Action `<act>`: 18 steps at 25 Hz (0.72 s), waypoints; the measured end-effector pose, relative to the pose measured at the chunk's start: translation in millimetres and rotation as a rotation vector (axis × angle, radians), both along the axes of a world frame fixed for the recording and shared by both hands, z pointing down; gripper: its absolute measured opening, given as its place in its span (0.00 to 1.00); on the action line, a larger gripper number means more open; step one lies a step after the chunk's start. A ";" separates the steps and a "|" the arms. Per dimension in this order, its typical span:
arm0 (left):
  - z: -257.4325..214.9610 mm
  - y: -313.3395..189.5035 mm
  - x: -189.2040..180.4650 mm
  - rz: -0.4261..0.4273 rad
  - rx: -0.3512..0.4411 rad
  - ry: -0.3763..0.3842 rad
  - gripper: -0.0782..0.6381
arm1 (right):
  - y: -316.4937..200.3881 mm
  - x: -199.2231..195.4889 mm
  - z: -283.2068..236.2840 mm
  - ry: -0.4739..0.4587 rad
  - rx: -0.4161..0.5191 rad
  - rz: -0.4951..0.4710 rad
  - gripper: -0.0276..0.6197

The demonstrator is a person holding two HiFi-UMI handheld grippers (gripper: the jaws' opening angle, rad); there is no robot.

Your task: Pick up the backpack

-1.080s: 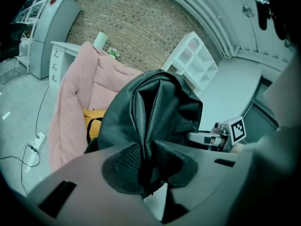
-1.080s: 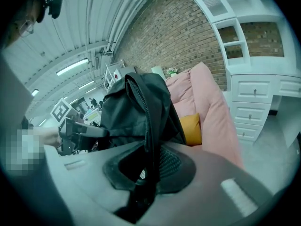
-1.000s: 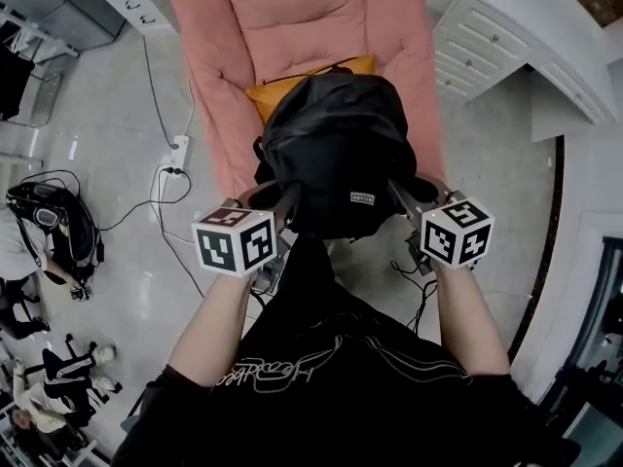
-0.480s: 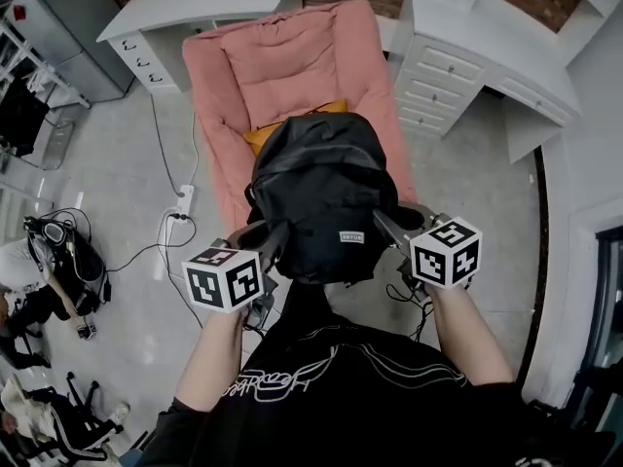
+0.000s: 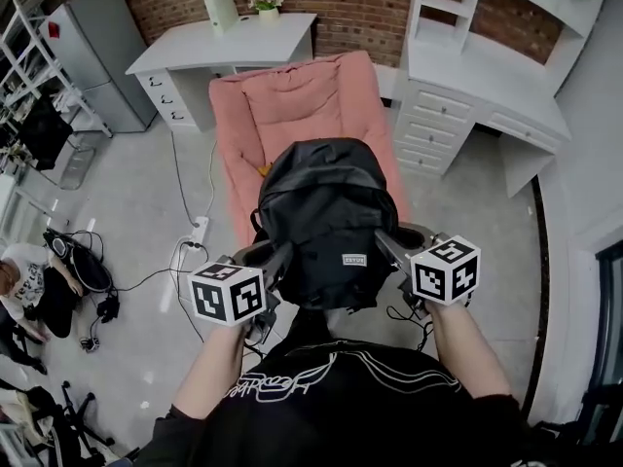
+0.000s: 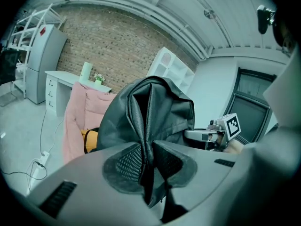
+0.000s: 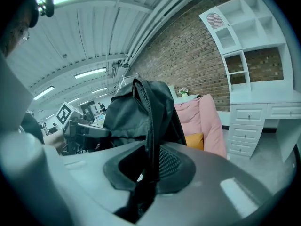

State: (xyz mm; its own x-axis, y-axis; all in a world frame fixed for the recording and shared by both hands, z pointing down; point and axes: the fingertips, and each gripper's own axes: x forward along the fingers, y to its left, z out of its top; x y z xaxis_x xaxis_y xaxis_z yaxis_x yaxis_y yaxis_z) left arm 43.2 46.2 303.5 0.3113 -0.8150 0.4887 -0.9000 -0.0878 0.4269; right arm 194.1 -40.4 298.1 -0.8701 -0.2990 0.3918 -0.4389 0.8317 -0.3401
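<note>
A black backpack [image 5: 326,212] hangs in the air in front of a pink armchair [image 5: 302,115], held up from both sides. My left gripper [image 5: 276,255] is shut on a fold of the bag's left strap [image 6: 146,126]; the ribbed pads [image 6: 124,166] pinch the fabric. My right gripper [image 5: 390,242] is shut on the right strap [image 7: 151,126] in the same way. In the left gripper view the backpack [image 6: 155,112] fills the middle, with the right gripper [image 6: 207,134] beyond it. A yellow cushion [image 6: 90,139] lies on the chair seat behind the bag.
A white desk [image 5: 224,52] and a white drawer unit with shelves [image 5: 467,95] stand against the brick wall beside the armchair. A power strip with cables [image 5: 198,232] lies on the floor at left. A person [image 5: 24,280] sits on the floor at far left.
Both grippers have risen together with the backpack, lifting it off the armchair seat. The head view has tilted up, so the desks and brick wall now show.
</note>
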 end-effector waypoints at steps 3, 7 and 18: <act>-6.3 5.3 4.8 0.006 0.011 -0.013 0.20 | 5.4 4.4 -5.2 -0.012 0.013 0.005 0.11; -8.9 12.3 7.9 0.008 0.009 -0.018 0.20 | 12.4 7.8 -7.9 -0.019 0.011 0.007 0.11; -16.5 23.3 15.9 0.001 0.015 -0.040 0.20 | 25.0 17.0 -13.5 -0.043 0.013 0.013 0.11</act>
